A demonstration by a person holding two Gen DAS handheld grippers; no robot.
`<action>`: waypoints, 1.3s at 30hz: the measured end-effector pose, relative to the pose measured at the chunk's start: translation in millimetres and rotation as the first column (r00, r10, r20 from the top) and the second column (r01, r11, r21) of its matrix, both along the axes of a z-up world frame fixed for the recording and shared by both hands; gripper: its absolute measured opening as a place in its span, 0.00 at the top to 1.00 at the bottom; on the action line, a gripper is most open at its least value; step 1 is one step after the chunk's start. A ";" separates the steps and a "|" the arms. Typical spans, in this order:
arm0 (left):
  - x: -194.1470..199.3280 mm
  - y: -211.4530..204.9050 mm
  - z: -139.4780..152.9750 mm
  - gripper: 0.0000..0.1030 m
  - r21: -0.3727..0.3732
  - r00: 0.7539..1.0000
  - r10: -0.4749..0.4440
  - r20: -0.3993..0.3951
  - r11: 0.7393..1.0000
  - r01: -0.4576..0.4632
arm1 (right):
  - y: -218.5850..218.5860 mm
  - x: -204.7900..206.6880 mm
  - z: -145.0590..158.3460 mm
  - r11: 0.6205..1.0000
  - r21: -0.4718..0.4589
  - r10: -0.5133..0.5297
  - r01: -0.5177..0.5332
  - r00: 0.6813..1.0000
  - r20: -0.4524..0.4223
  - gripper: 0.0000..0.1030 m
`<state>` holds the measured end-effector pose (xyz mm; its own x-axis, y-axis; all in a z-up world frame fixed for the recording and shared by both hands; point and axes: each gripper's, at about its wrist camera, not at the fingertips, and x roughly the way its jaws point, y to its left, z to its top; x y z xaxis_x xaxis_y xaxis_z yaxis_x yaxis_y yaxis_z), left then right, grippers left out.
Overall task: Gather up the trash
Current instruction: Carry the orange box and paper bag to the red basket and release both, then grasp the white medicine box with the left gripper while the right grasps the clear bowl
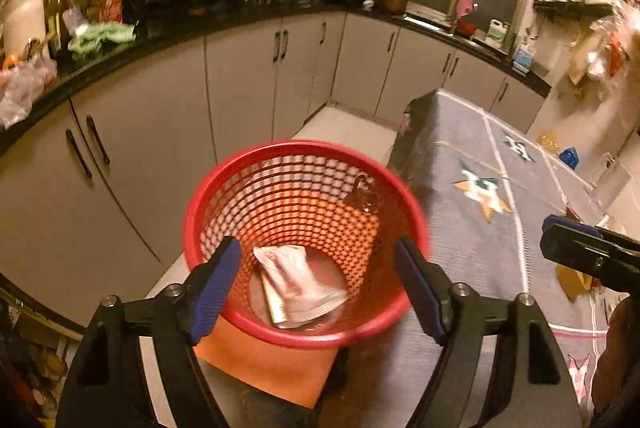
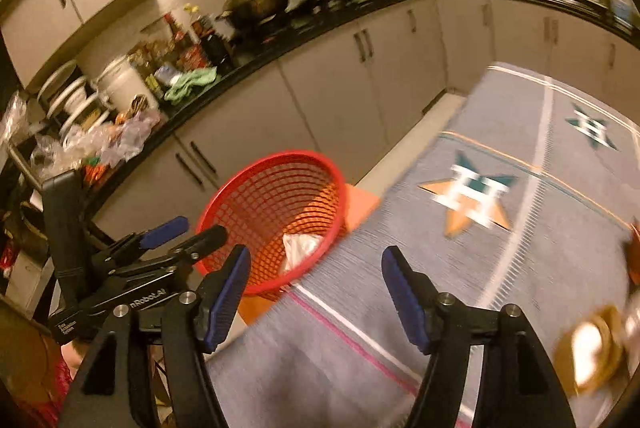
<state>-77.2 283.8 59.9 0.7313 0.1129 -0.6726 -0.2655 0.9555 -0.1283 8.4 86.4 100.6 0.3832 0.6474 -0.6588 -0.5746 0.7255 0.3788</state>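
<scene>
The left gripper (image 1: pixel 320 284) hangs over the red mesh wastebasket (image 1: pixel 208 196) with its jaws spread wide and nothing between the pads; seen through the gap between them, a crumpled white wrapper (image 1: pixel 294 278) lies on the basket floor beside what looks like a flat tan packet, with a clear film underneath. A second clear, crinkled piece (image 1: pixel 364 194) clings high on the far wall of the basket, beyond the jaw tips. The right gripper (image 2: pixel 316 288) also stands with its jaws spread and empty, aimed at the grey patterned tablecloth (image 2: pixel 520 268), the basket lying off to the left of its left pad. Ahead and right of its right jaw, at the picture's edge, sit blurred yellowish-brown items (image 2: pixel 592 348) that may be the remaining trash, though I cannot tell what they are. The likely risks: the basket appears to stand on an orange surface (image 1: pixel 264 364) just beside the table edge, so a low sweep of either gripper could catch the rim and tip it; the light film on the wall could snag on a pad and be dragged out; and thin wrappers on cloth are easy to pinch together with the fabric, pulling the tablecloth.
</scene>
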 end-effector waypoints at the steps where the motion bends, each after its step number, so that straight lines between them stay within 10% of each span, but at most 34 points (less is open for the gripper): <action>1: -2.1 -8.4 3.1 0.24 0.005 1.000 -0.011 0.012 1.000 0.011 | -13.7 -7.4 1.4 1.000 -0.001 -0.030 0.030 0.999 0.016 0.30; 13: 8.4 -142.6 14.3 0.20 0.048 0.958 -0.285 0.015 0.958 0.284 | -181.2 -71.9 -5.2 0.952 0.055 -0.303 0.302 0.953 0.007 0.30; 24: 25.9 -248.2 0.5 0.20 0.069 0.885 -0.463 -0.056 0.882 0.466 | -367.5 -80.9 -4.1 0.731 0.040 -0.679 0.681 0.732 -0.050 0.31; 30: 39.2 -271.3 9.0 0.20 0.021 0.855 -0.513 -0.069 0.857 0.516 | -385.7 -46.7 -32.8 0.720 0.021 -0.681 0.693 0.713 -0.169 0.54; 34: 53.5 -279.2 17.2 0.19 -0.042 0.847 -0.527 -0.060 0.850 0.526 | -379.8 -36.0 -48.3 0.727 0.020 -0.665 0.686 0.712 -0.226 0.89; 39: 74.6 -294.6 21.7 0.18 -0.120 0.839 -0.542 -0.053 0.837 0.533 | -379.8 -57.0 -36.1 0.719 0.087 -0.668 0.690 0.720 -0.186 0.94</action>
<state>-2.6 -10.8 81.7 0.6001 -0.3501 -0.7193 0.2728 0.9348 -0.2274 -48.6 -293.4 64.6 0.6725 0.3356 -0.6596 0.1150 0.8330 0.5411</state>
